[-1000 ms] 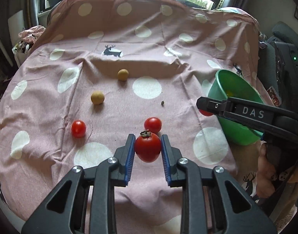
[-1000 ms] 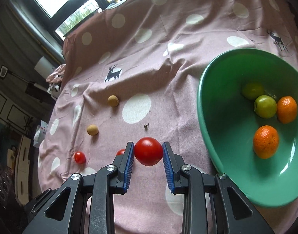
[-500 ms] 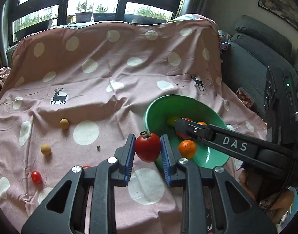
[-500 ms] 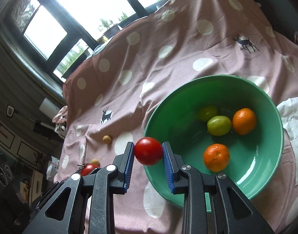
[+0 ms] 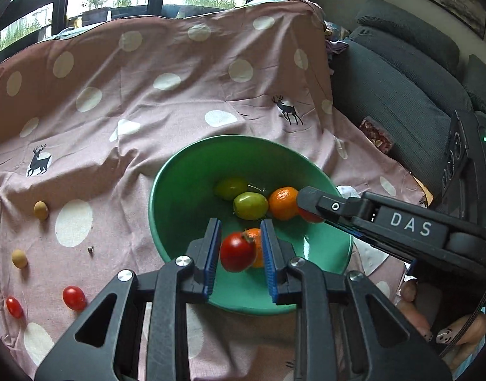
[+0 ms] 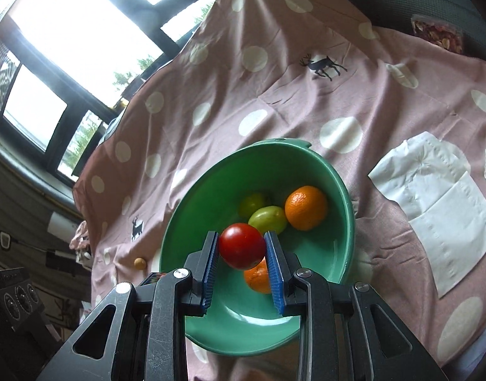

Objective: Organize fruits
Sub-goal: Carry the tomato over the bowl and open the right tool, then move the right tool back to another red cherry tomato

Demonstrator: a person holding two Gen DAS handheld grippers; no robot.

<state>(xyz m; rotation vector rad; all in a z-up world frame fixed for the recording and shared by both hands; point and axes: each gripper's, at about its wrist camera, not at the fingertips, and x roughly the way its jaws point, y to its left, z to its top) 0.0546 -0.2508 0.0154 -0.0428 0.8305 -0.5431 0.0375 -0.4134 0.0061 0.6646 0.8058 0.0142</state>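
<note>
Both grippers hang over the green bowl (image 5: 166, 171), the left gripper (image 5: 239, 247) clamped on a stemmed tomato (image 5: 237, 251), the right gripper (image 6: 242, 249) gripping a smooth red tomato (image 6: 242, 245).

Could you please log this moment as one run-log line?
left gripper: shut on stemmed tomato | right gripper: shut on tomato | both over green bowl

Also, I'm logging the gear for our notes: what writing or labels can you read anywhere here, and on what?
"DAS": white letters on the side of the right gripper, seen from the left wrist.
Framed picture on the wall: too small and blurred to read.
No other text is visible.
</note>
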